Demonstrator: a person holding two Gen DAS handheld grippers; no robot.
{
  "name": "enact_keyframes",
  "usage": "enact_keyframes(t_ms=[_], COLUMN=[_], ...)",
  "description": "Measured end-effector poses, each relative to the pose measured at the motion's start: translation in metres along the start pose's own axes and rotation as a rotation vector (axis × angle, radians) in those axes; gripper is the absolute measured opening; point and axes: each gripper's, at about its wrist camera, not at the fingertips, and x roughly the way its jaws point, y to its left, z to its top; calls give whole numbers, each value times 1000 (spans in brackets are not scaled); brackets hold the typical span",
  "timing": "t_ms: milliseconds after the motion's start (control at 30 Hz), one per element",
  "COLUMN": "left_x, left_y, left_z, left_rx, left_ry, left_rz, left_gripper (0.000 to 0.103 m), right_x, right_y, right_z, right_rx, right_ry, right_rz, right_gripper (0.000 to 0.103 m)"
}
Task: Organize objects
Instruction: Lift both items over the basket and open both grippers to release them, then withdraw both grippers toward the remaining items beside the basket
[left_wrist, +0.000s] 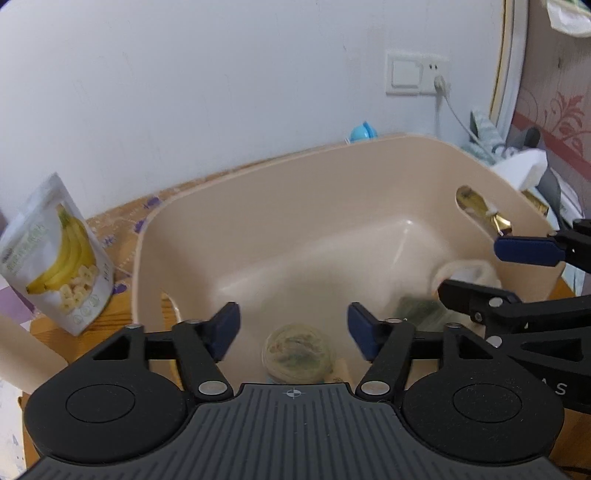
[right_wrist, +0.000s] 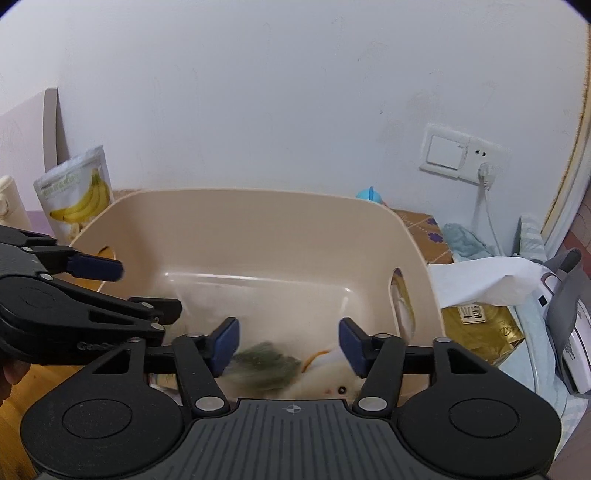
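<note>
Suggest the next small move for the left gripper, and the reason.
Probably swing the left gripper left toward the banana chip pouch. Its jaws are open and empty over the beige bin, and the pouch stands outside the bin on the table.

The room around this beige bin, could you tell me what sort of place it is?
Probably a lived-in home room: a wooden table against a white wall, a wall switch and socket, and a banana snack pouch beside the bin.
</note>
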Motion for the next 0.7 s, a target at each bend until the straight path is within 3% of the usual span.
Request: enact_keyframes(t_ms=[133,267,700], left_x=[-18,-36,-90], left_y=[4,5,21], left_z=[3,1,-30], left_rx=[-18,-26,-36], left_ry=[-39,-72,-150], left_rz=[-7,0,52], left_gripper=[77,78,79], right_x=[-13,-30,-73], right_y=[-6,-7,2], right_z=[0,0,-21], right_rx=[30,26,-13], right_ry=[-29,-58,-86], right_rz=[6,-7,-12], right_gripper=[77,87,99])
